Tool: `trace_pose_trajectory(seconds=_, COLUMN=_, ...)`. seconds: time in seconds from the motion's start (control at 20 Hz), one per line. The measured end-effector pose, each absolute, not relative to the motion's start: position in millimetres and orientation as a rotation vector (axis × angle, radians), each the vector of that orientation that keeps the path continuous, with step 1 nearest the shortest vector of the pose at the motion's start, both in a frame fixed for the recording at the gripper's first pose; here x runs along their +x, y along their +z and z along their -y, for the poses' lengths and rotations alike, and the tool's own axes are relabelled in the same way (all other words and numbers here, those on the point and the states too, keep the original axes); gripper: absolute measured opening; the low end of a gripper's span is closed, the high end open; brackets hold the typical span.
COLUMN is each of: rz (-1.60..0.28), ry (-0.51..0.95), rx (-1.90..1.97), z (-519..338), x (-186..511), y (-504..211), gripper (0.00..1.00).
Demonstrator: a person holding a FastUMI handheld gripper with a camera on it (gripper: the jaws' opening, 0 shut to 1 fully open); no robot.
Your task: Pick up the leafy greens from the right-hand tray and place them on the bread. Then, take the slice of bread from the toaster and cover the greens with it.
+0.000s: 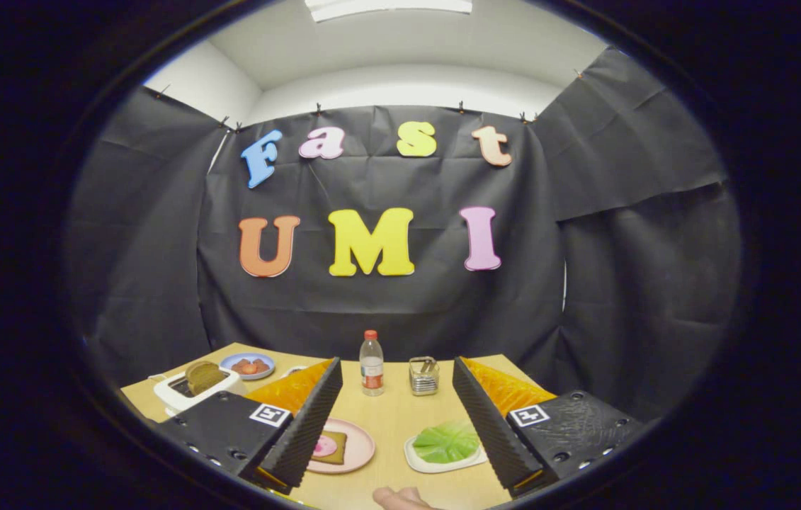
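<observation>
- Gripper (396, 418) wide open, holds nothing, hovers above table (393, 414).
- Leafy greens (445, 442) on white tray (420, 464), lower centre-right, beside right finger.
- Likely light, floppy, tearable; pinch a raised edge gently.
- Bread (333, 448) on pink plate (361, 450), lower centre-left.
- Toaster (191, 389) with slice (203, 375), lower left.

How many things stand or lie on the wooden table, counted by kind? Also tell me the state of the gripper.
Dishes: 3 (pink round plate, white tray, blue-rimmed plate)
White toasters: 1
Clear plastic bottles: 1
Metal wire holders: 1
Total: 6
The gripper is open and holds nothing.
</observation>
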State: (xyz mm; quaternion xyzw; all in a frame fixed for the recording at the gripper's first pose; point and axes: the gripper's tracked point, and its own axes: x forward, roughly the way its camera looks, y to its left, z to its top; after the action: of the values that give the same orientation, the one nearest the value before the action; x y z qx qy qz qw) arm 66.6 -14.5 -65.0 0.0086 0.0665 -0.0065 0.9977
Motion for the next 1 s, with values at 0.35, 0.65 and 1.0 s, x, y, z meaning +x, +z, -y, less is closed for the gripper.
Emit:
trace_pose_trajectory(seconds=0.35, rz=-0.381, ry=-0.149, rx=0.035, z=83, x=134, y=-153, gripper=0.96)
trace_pose_trajectory(seconds=0.65, rz=-0.602, ry=-0.168, rx=0.026, z=118, x=175, y=-241, gripper=0.96)
trace_pose_trajectory(seconds=1.0, rz=-0.789, ry=-0.159, rx=0.037, z=134, x=199, y=-309, gripper=0.96)
